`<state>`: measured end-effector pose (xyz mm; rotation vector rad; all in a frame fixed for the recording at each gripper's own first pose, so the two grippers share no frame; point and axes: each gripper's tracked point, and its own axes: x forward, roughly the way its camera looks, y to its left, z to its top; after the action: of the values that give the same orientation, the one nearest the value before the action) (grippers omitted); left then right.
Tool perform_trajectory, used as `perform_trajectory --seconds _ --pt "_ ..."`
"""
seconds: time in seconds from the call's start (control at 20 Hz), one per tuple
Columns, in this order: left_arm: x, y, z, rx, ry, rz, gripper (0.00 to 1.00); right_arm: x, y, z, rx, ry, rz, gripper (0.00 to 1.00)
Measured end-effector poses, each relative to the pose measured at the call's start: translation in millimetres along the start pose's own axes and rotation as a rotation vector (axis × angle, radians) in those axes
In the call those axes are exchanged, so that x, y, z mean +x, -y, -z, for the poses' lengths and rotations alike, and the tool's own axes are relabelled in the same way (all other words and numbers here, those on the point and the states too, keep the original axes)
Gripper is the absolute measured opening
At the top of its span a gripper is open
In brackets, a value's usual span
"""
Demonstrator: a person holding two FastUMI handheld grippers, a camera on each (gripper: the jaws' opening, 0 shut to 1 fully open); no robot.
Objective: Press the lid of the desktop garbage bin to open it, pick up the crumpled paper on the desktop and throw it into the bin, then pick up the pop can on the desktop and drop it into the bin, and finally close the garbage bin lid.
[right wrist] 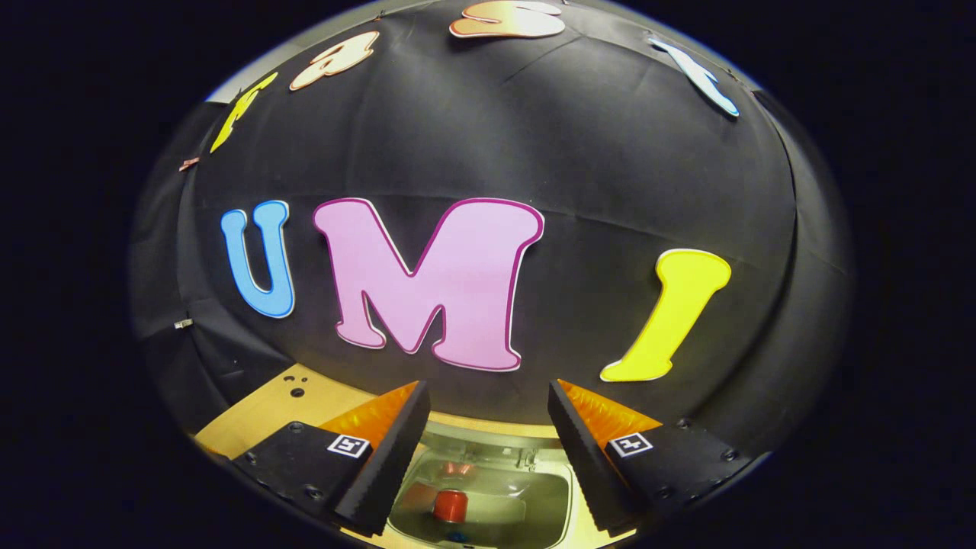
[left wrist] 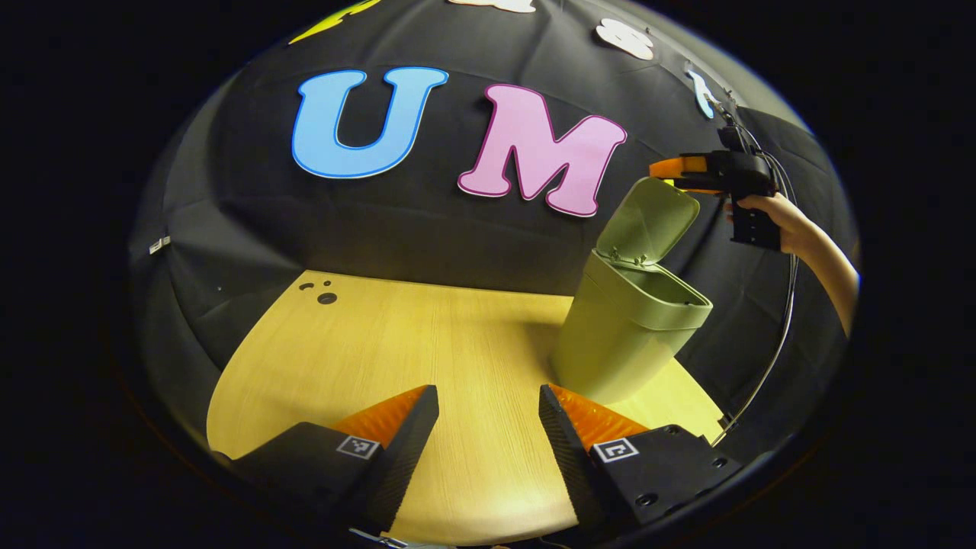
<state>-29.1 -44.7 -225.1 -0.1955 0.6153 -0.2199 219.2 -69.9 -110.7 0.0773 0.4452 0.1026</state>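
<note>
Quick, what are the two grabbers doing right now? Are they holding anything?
Left gripper: jaws open, holding nothing, above the table.
Right gripper: jaws open, holding nothing, above the open bin.

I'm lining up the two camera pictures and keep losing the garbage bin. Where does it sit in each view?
Left gripper view: the green garbage bin stands right of centre on the wooden table, lid raised, the right gripper above it.
Right gripper view: the bin's open mouth lies at the bottom edge, between the fingers, seen from above, a red can inside.
Shared landmark: the dark holes in the table's far left corner.
</note>
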Motion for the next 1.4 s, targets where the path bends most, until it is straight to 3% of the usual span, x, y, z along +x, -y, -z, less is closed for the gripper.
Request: perform_trajectory --seconds 0.2,0.95,1.4 --pt "3.9 4.8 2.4 0.009 -0.013 0.012 0.86 -16.8 -7.4 26.1 -0.021 -0.029 -0.008 0.98" --pt "8.1 5.7 4.4 0.012 -0.022 0.022 0.86 -46.7 -35.0 114.2 0.094 -0.129 -0.051 0.97" --pt "9.2 13.5 10.4 0.012 -0.032 0.036 0.86 -59.1 -29.7 155.5 0.132 -0.167 -0.025 0.98"
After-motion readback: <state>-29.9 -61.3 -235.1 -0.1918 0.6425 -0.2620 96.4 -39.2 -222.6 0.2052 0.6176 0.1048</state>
